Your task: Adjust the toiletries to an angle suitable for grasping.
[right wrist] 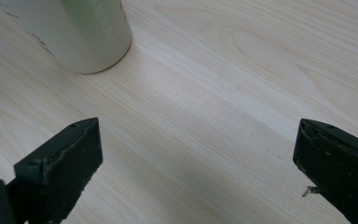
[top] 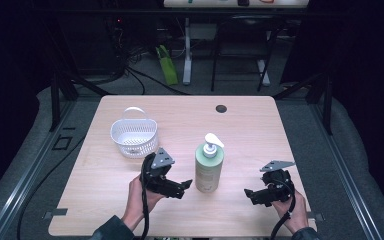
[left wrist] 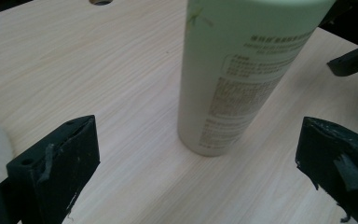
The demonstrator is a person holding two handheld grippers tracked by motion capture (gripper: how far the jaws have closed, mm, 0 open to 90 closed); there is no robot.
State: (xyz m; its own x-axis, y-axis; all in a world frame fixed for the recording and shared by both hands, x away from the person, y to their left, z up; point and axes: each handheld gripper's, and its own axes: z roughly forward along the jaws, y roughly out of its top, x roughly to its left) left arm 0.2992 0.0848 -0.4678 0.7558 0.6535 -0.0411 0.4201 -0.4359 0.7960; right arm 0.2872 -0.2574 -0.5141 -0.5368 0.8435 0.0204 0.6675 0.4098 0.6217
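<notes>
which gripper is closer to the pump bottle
Left. The left gripper sits right beside the pump bottle, jaws open and pointed at its base. The right gripper is on the bottle's other side, further off, jaws open over bare table.

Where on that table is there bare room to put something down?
Bare: the table's far right, from the dark hole rightward, and the near left corner. Crowded: the middle, with basket, pump bottle, left gripper and right gripper.

A dim room with grey floor (top: 145, 85) and table legs (top: 187, 50) behind.
</notes>
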